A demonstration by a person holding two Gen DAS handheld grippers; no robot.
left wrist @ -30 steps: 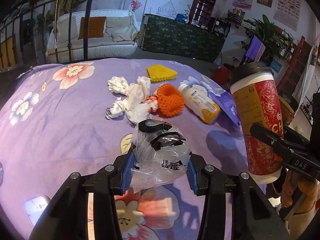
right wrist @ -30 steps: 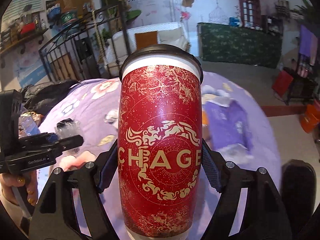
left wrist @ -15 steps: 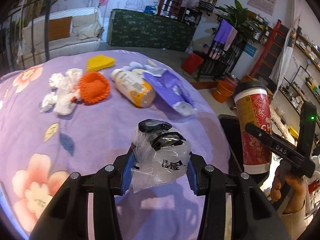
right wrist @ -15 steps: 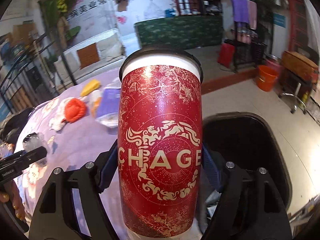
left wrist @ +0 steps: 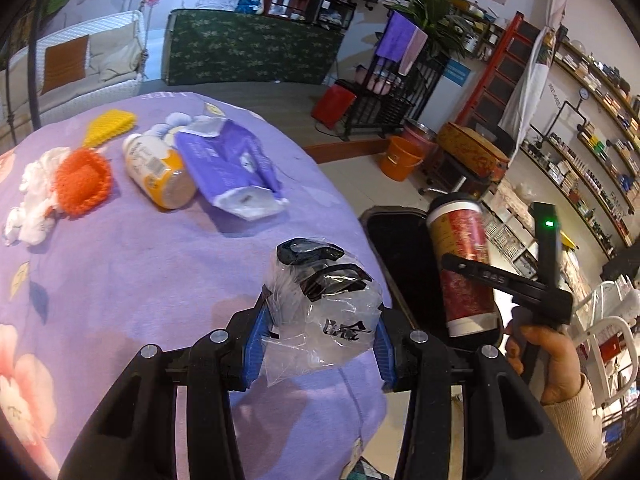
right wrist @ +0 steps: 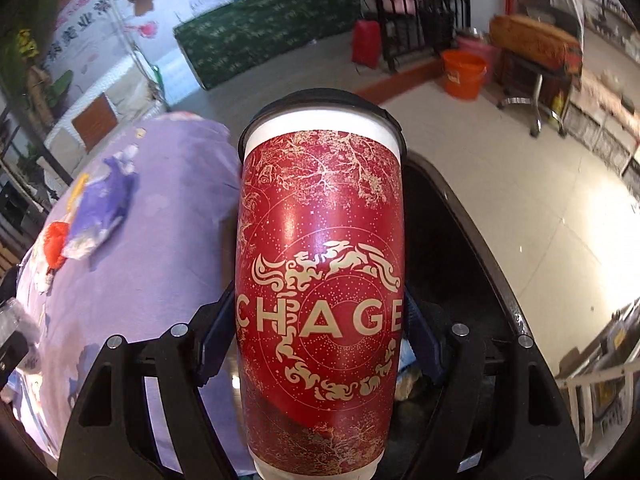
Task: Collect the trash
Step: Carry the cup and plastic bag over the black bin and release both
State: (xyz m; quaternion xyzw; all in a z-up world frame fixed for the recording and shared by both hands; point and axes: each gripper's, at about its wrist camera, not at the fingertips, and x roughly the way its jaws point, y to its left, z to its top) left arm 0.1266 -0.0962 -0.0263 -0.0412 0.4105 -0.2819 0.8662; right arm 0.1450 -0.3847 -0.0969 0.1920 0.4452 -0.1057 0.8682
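Observation:
My left gripper [left wrist: 318, 340] is shut on a crumpled clear plastic bag [left wrist: 324, 312] with black print, held above the purple floral table's [left wrist: 140, 264] right edge. My right gripper [right wrist: 318, 336] is shut on a tall red paper cup [right wrist: 320, 288] with a black lid and gold "CHAGE" lettering. The cup also shows in the left wrist view [left wrist: 464, 268], upright over the open black trash bin [left wrist: 404, 248] beside the table. The bin also shows in the right wrist view [right wrist: 452, 264], behind the cup.
On the table lie white crumpled tissues [left wrist: 34, 196], an orange knitted piece [left wrist: 82, 180], a yellow knitted piece [left wrist: 110, 126], a white and yellow bottle [left wrist: 158, 176] and a purple tissue pack [left wrist: 230, 168]. An orange bucket [left wrist: 402, 158] and a stool [left wrist: 468, 160] stand on the floor beyond.
Both grippers swung right, from over the table toward the bin. The cup moved from beside the table to over the bin opening. The bag stays held near the table's right edge.

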